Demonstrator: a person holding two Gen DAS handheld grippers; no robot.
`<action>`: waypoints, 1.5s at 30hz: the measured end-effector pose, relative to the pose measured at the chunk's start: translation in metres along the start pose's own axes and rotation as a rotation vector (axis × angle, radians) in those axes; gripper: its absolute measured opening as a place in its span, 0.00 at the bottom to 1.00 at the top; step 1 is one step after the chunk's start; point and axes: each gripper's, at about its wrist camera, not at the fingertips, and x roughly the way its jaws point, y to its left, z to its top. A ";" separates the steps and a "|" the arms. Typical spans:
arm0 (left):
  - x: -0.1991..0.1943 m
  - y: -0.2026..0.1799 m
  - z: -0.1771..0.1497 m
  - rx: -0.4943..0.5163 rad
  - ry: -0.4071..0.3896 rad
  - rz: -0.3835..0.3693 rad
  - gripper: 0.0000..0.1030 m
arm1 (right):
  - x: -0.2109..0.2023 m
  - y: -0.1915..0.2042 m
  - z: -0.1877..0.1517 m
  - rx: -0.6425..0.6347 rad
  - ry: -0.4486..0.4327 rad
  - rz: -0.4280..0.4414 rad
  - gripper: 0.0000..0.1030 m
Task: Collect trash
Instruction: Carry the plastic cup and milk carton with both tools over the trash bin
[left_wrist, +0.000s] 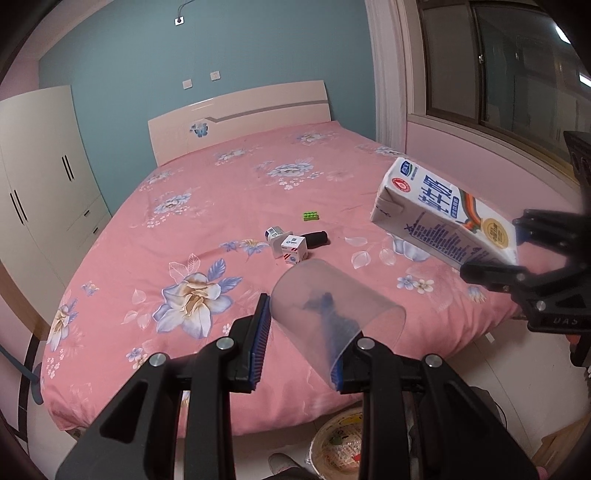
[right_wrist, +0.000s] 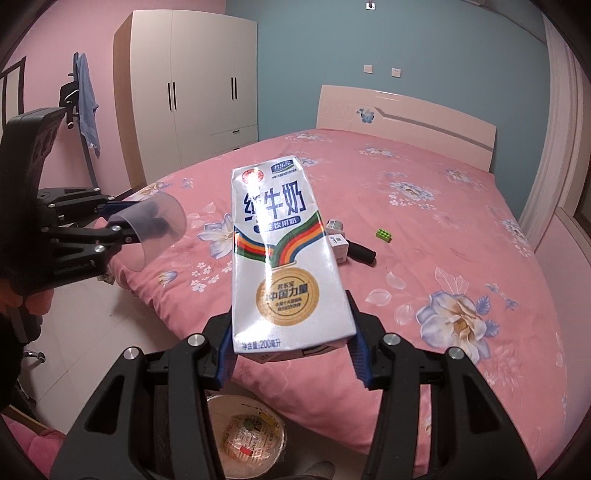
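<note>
My left gripper is shut on a clear plastic cup, pinched flat at its rim, mouth pointing away over the bed's foot edge. The right blue pad shows through the cup wall. To the right, my right gripper is shut on the base of a white milk carton with blue lettering. In the right wrist view the carton stands up from my right gripper, a rainbow band and gold seal on its face. At the left, my left gripper holds the cup; a hand grips its handle.
On the pink flowered bed lie a green toy brick, small white boxes, a black cylinder and a small roll. A round bowl sits on the floor below the grippers. A white wardrobe stands left.
</note>
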 end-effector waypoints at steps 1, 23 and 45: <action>-0.002 0.000 -0.002 0.002 0.000 -0.001 0.30 | -0.001 0.000 -0.003 0.002 0.001 0.000 0.49; 0.028 -0.010 -0.089 -0.003 0.150 -0.030 0.30 | 0.028 0.026 -0.079 0.014 0.143 0.050 0.49; 0.095 -0.030 -0.182 -0.046 0.371 -0.094 0.30 | 0.100 0.058 -0.173 0.011 0.382 0.123 0.49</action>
